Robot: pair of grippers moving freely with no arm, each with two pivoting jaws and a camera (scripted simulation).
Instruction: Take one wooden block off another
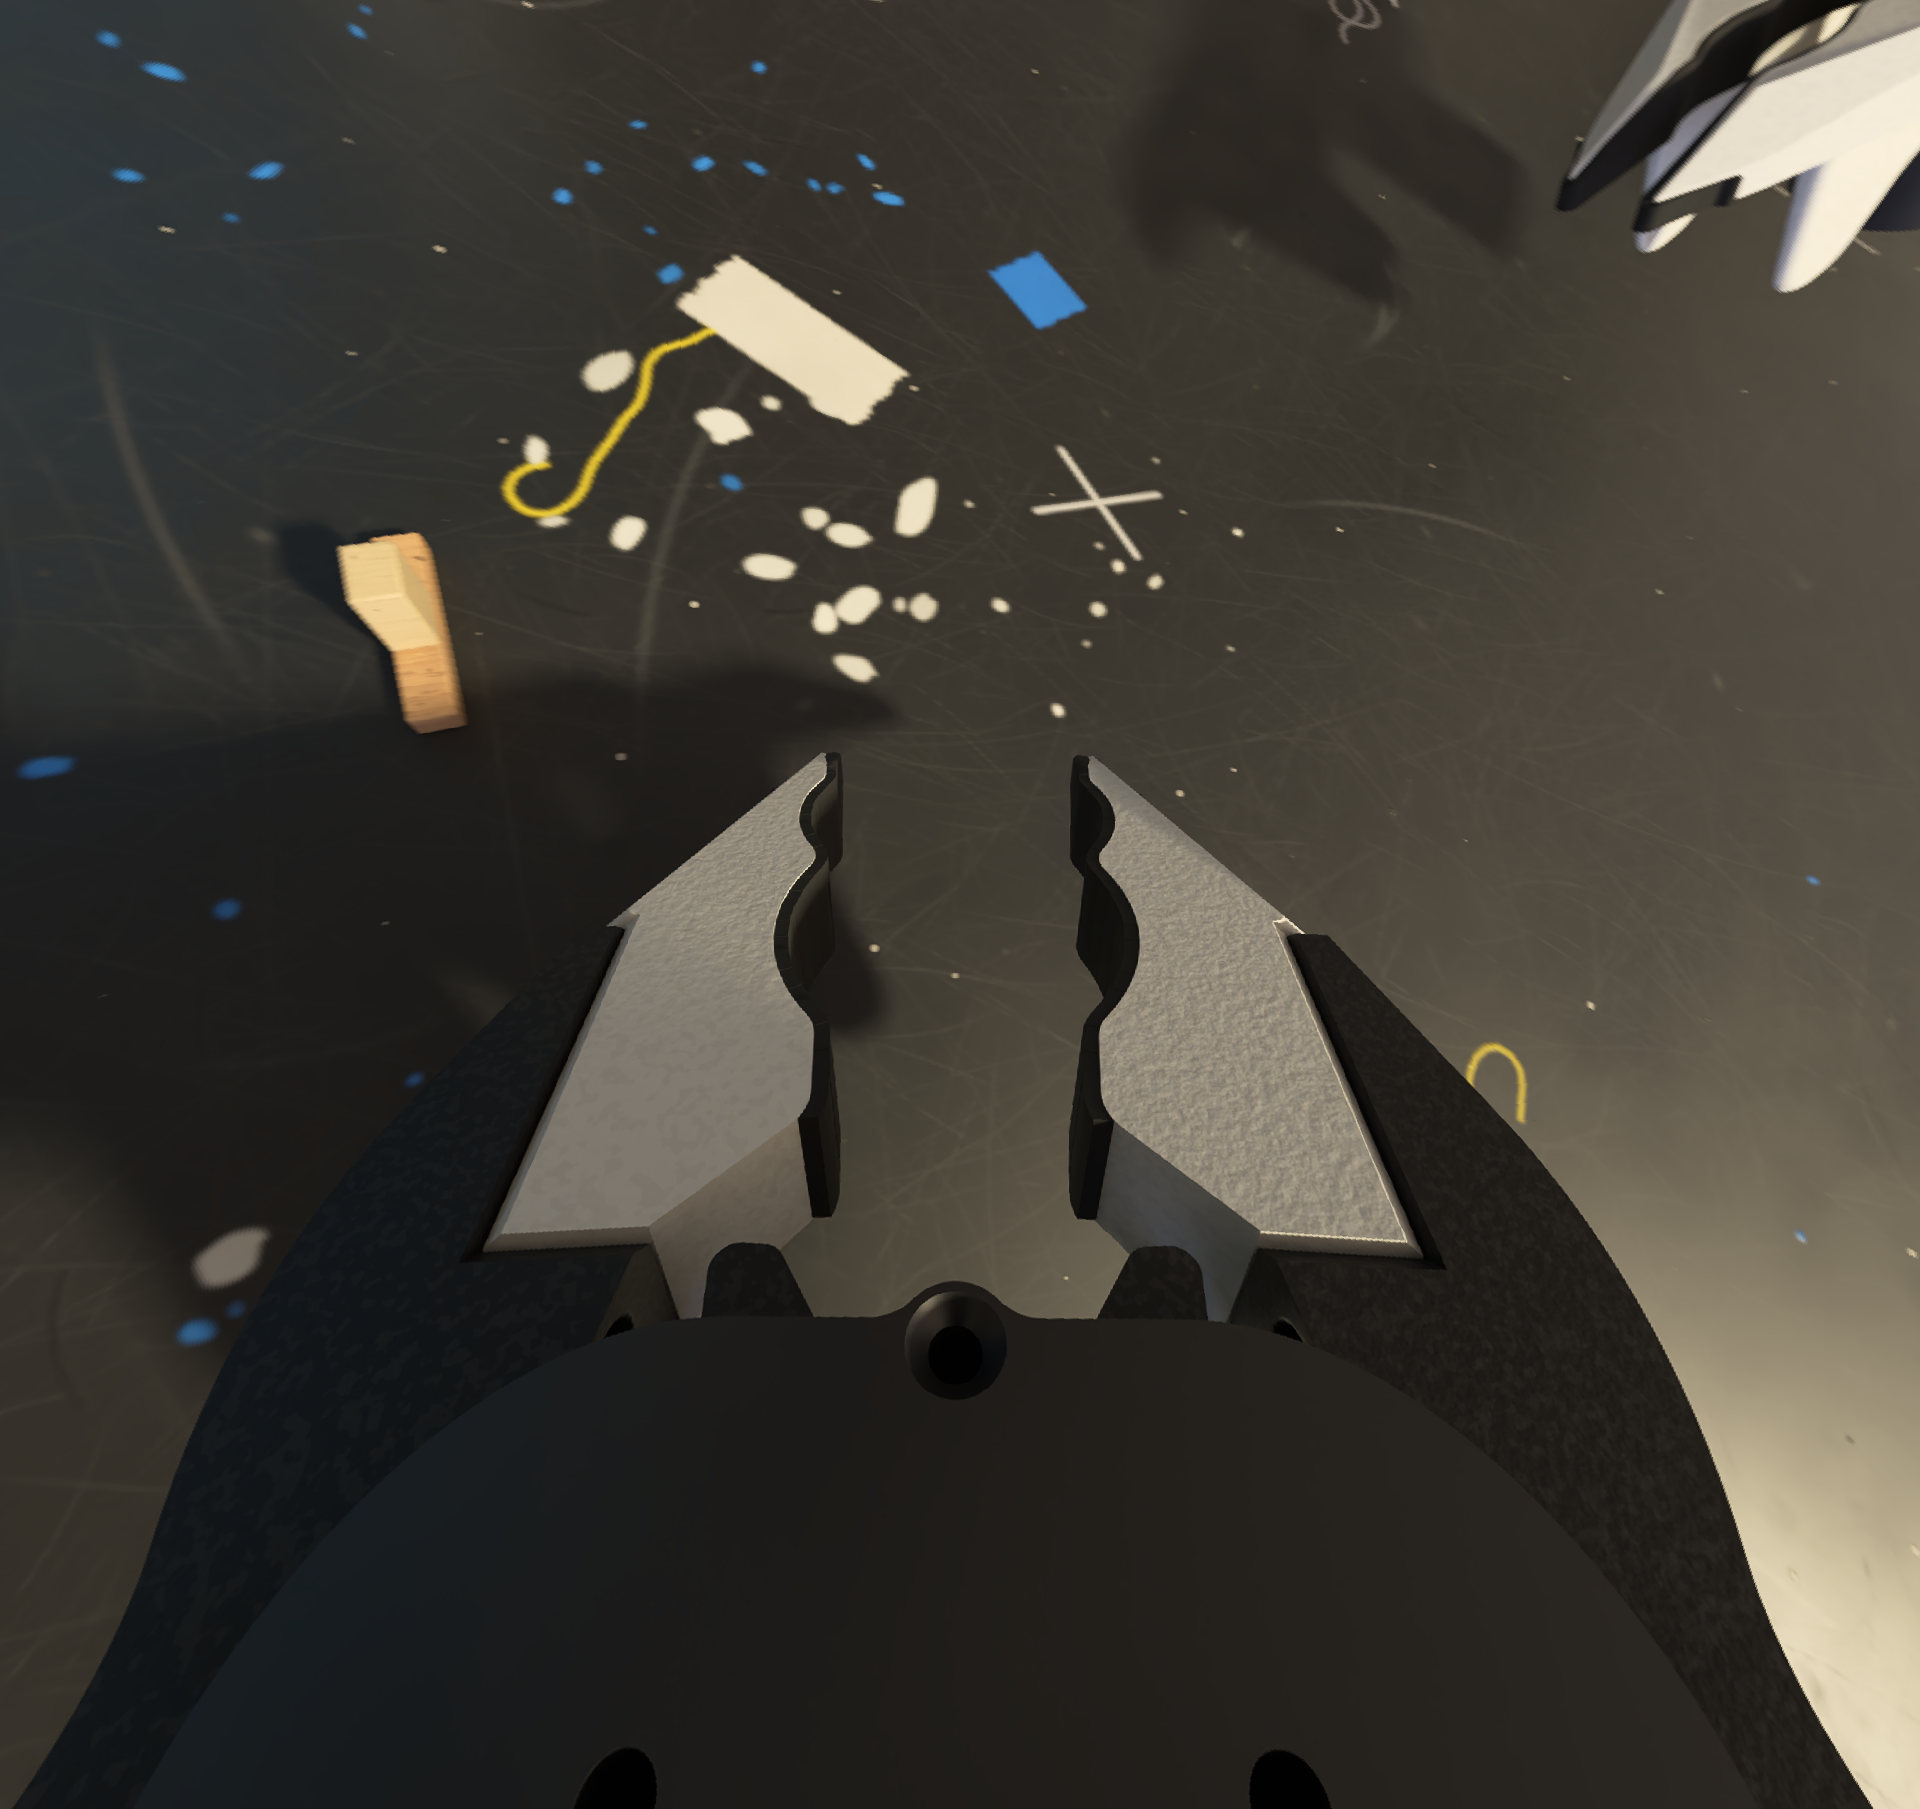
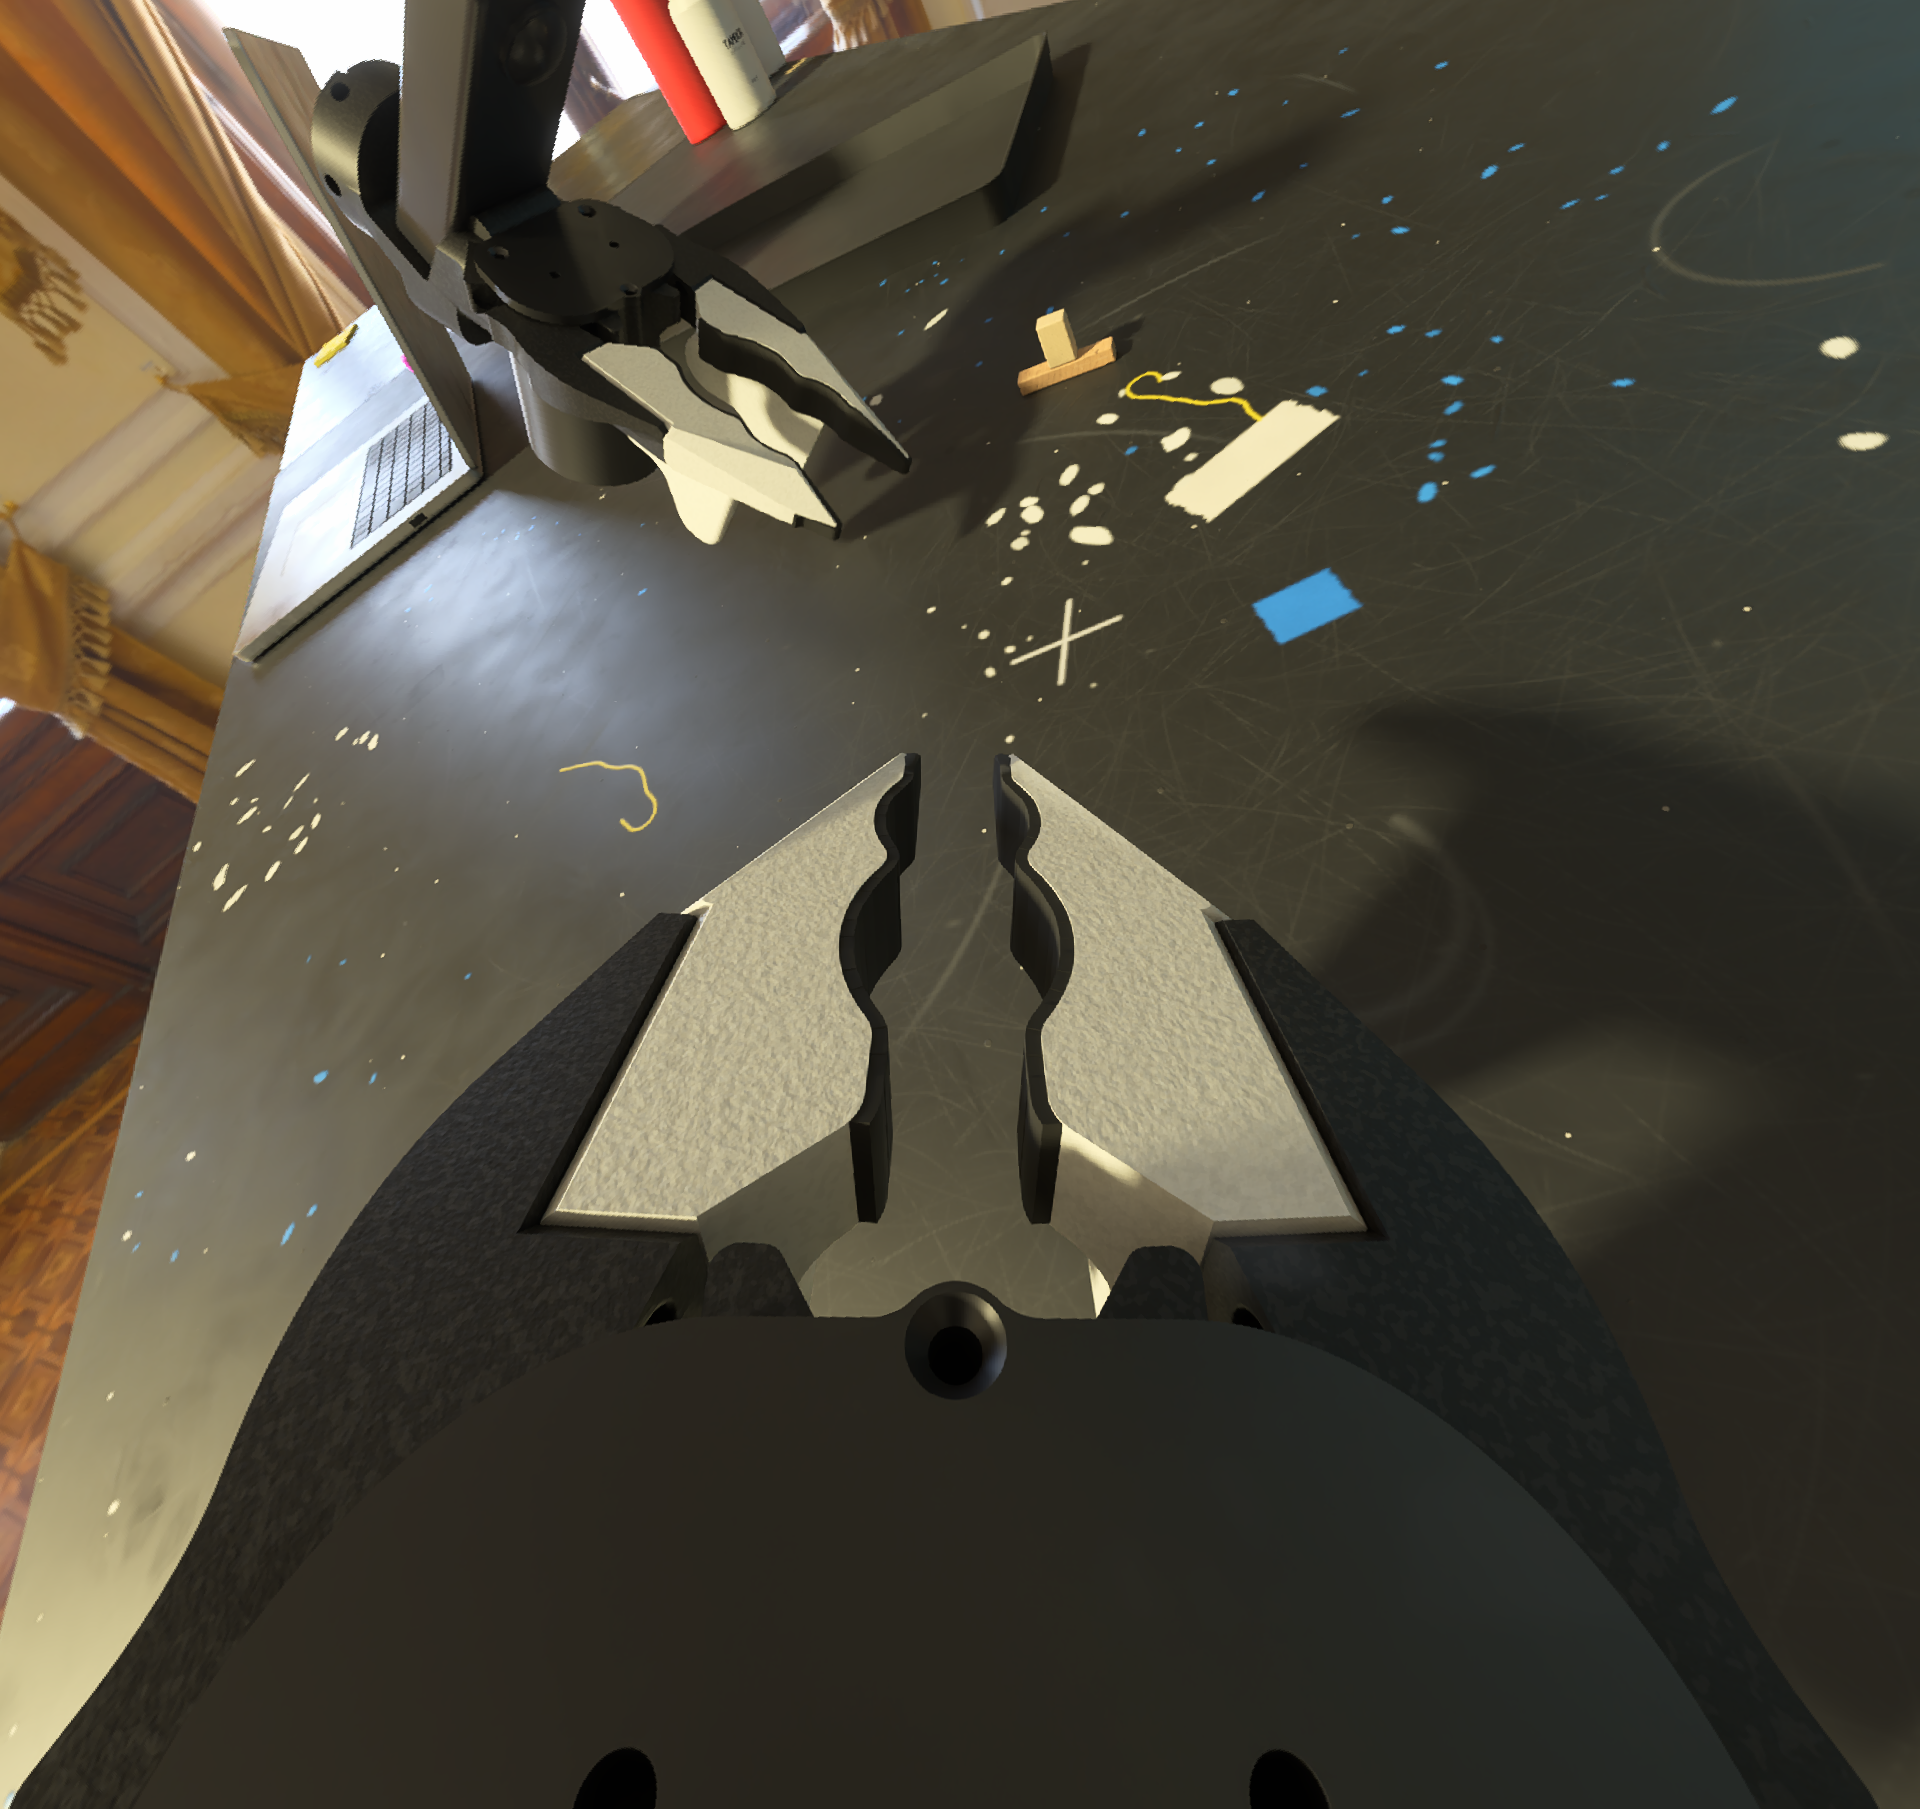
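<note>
Currently the small pale wooden block [image 1: 382, 583] stands on the flat tan wooden block [image 1: 428, 670], far-left of the nearer left claw [image 1: 954, 772]; both claws gape, empty, right claw [image 2: 956, 772] narrower.

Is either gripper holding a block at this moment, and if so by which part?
Nothing is held. The left gripper and right gripper are both open and empty; the stacked wooden blocks sit untouched on the table.
</note>
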